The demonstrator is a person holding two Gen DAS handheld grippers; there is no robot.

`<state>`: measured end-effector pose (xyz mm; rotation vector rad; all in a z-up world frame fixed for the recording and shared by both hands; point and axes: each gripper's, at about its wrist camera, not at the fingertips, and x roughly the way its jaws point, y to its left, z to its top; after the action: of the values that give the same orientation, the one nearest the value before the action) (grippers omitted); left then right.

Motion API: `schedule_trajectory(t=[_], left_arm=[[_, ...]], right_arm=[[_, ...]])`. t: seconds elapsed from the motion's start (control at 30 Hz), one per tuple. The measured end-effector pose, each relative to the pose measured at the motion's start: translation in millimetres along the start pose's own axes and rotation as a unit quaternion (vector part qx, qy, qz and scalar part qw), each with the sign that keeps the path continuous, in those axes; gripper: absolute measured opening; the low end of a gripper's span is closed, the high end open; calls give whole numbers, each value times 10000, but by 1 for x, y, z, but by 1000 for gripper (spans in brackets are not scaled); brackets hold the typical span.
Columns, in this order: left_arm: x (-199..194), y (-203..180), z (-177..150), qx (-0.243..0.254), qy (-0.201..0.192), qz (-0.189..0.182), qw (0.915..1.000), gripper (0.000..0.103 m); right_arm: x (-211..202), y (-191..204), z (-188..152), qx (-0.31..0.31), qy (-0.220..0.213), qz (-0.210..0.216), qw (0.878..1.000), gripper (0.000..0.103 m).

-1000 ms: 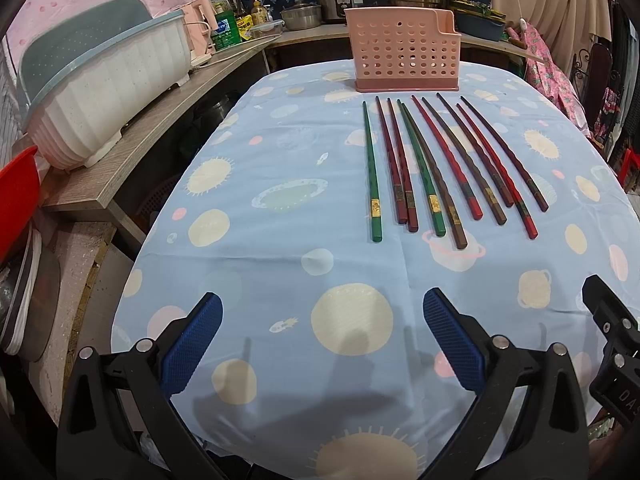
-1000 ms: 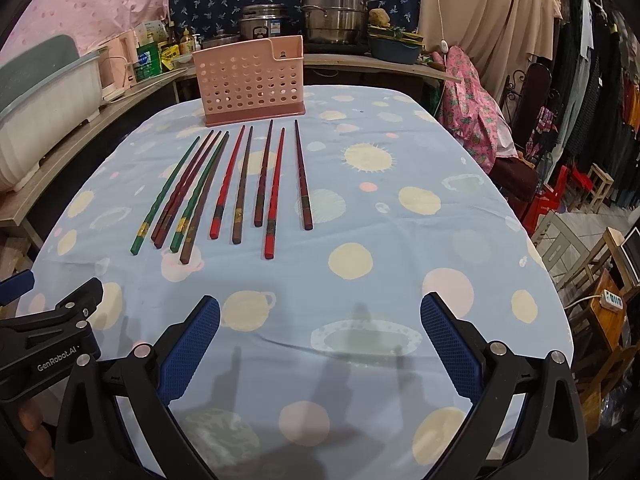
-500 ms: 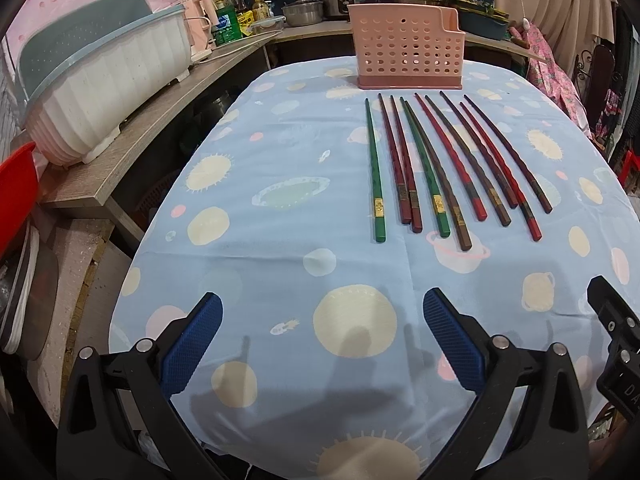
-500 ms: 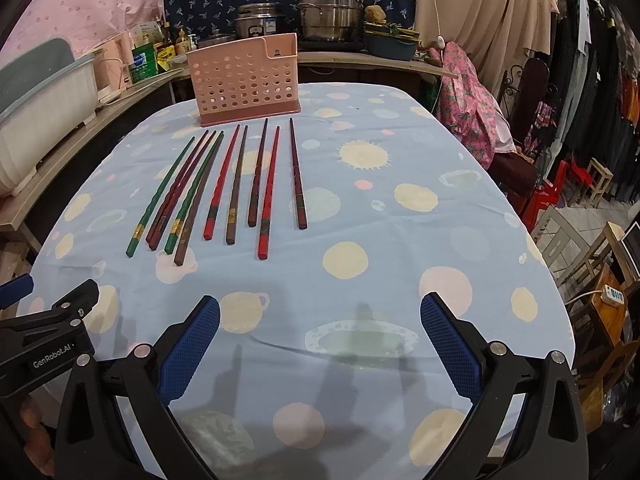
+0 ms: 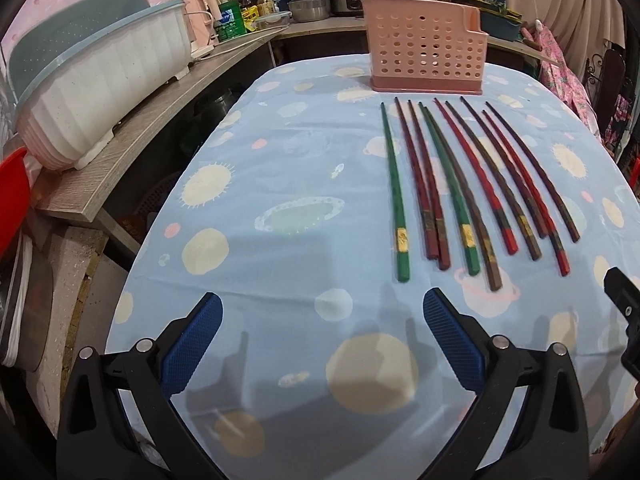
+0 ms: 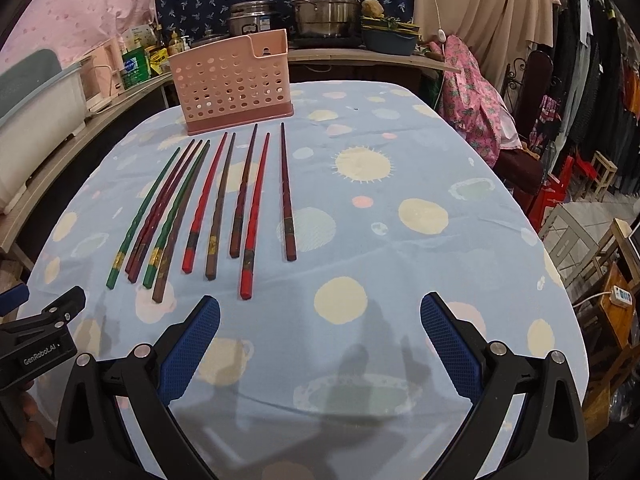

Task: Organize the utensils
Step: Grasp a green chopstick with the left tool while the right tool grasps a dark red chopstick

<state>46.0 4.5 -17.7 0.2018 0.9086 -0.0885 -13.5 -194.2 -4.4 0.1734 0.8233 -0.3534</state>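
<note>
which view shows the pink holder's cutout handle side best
The right wrist view: the pink holder shows its notched upper corner and an end wall. The left wrist view shows it mostly front-on, the notch at its right edge.

My left gripper [image 5: 322, 334]: black plastic frame, two angled arms with triangular cut-outs, silver screws [image 5: 499, 342] at the pivots, two per side. Fingers [image 5: 192, 344] end in blue pads with a fine cross-hatched grip texture, pads slanting outward from the frame. My right gripper [image 6: 320, 338] is the same build: black arms, silver screws [image 6: 497, 347], blue textured pads [image 6: 450, 340]. In the right wrist view my left unit's black housing shows off to the left of the tongs, white "GenRobot.AI" lettering [image 6: 39, 355], small screws, a blue bit at its far edge
</note>
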Motion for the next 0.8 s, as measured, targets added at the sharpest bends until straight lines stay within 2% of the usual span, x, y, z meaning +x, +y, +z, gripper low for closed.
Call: schedule_trajectory(t=[0.23,0.4,0.6,0.8], left_arm=[[24,6,16,-166,135,-33,9998,96],[37,6,24,-253,218,-148,9993,96],[46,2,31,-215,205,-266,9992,96],[55,-2,33,-176,235,-387,9988,92]], right_arm=[[30,0,29,52,-47,-1,10000,92],[55,7,42,-15,99,87,9999,76],[76,16,46,-63,310,242,9992,49],[79,16,45,-89,312,214,9992,32]])
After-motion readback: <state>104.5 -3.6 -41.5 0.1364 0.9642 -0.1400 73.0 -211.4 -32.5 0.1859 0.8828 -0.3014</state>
